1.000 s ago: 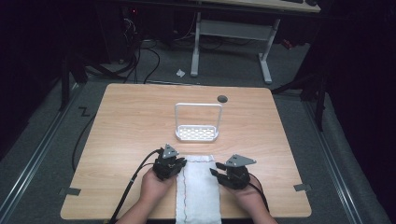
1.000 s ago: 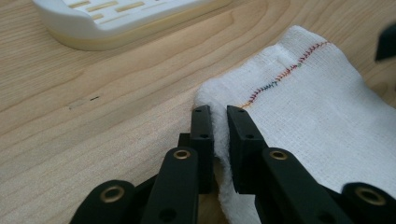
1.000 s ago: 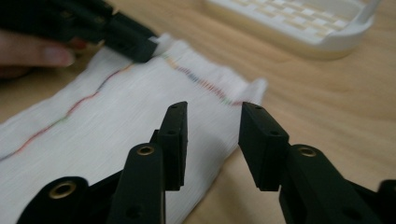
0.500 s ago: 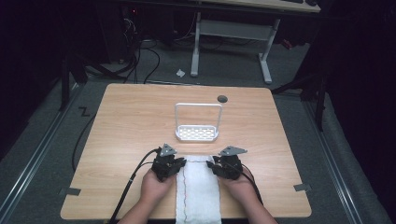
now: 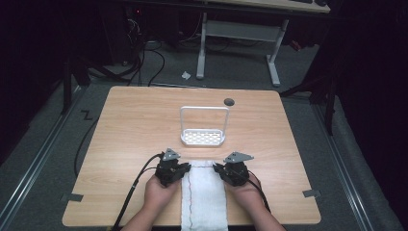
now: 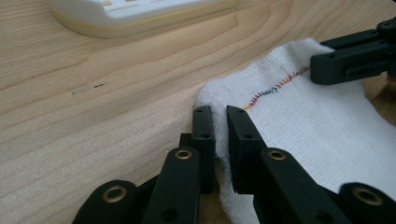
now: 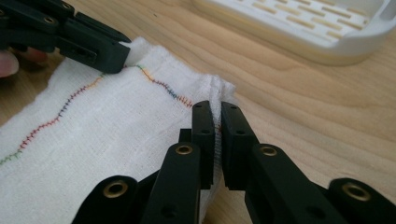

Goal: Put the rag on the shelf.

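A white cloth (image 5: 204, 197) with a coloured stitched line lies flat at the table's near edge and hangs over it. My left gripper (image 5: 184, 168) is at the cloth's far left corner, jaws shut on the cloth's (image 6: 299, 116) edge, as the left gripper view (image 6: 220, 116) shows. My right gripper (image 5: 217, 169) is at the far right corner, jaws pinched shut on a fold of the cloth (image 7: 93, 126) in the right gripper view (image 7: 215, 109). Each gripper view also shows the other gripper's jaws across the cloth.
A white slotted tray with a tall wire handle (image 5: 203, 137) stands just beyond the cloth at mid-table; its rim appears in both gripper views (image 6: 116, 18) (image 7: 327, 42). A dark round hole (image 5: 229, 102) sits near the table's far edge.
The right gripper has moved left and forward onto the cloth's far right corner and shut on it. The left gripper has stayed at the left corner.
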